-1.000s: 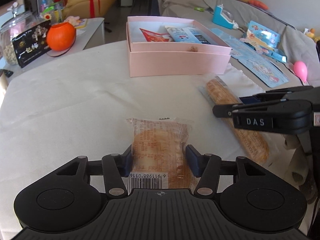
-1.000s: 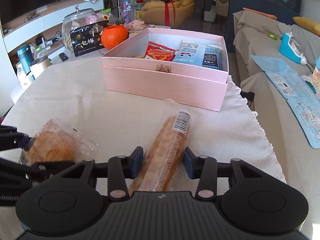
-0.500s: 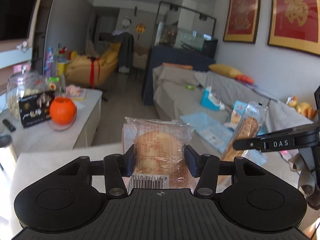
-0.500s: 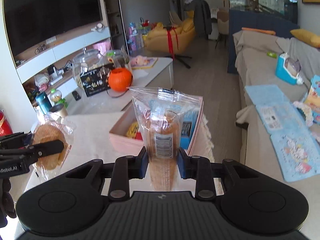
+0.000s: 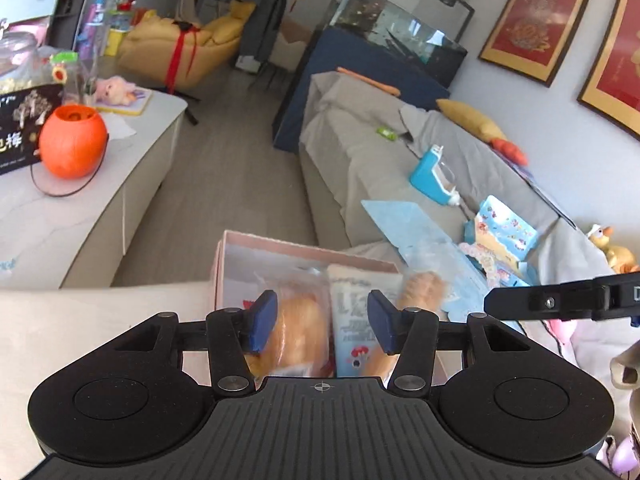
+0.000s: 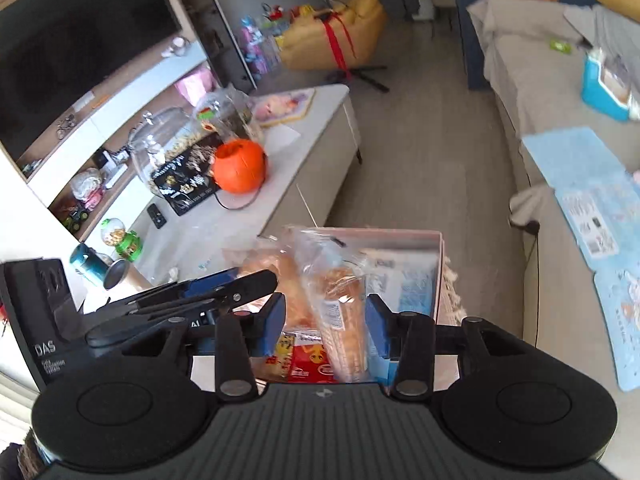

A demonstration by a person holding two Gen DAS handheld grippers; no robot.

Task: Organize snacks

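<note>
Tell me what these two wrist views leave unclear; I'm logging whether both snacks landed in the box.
- Left wrist view: the round pastry pack is motion-blurred between open jaws, so whether it rests in the pink box is unclear.
- Right wrist view: the long bread pack has its lower end cut off by the gripper body.
- Both views: the box floor is hidden by snacks and grippers.
- Left wrist view: the blue-and-white packet print is blurred.
</note>
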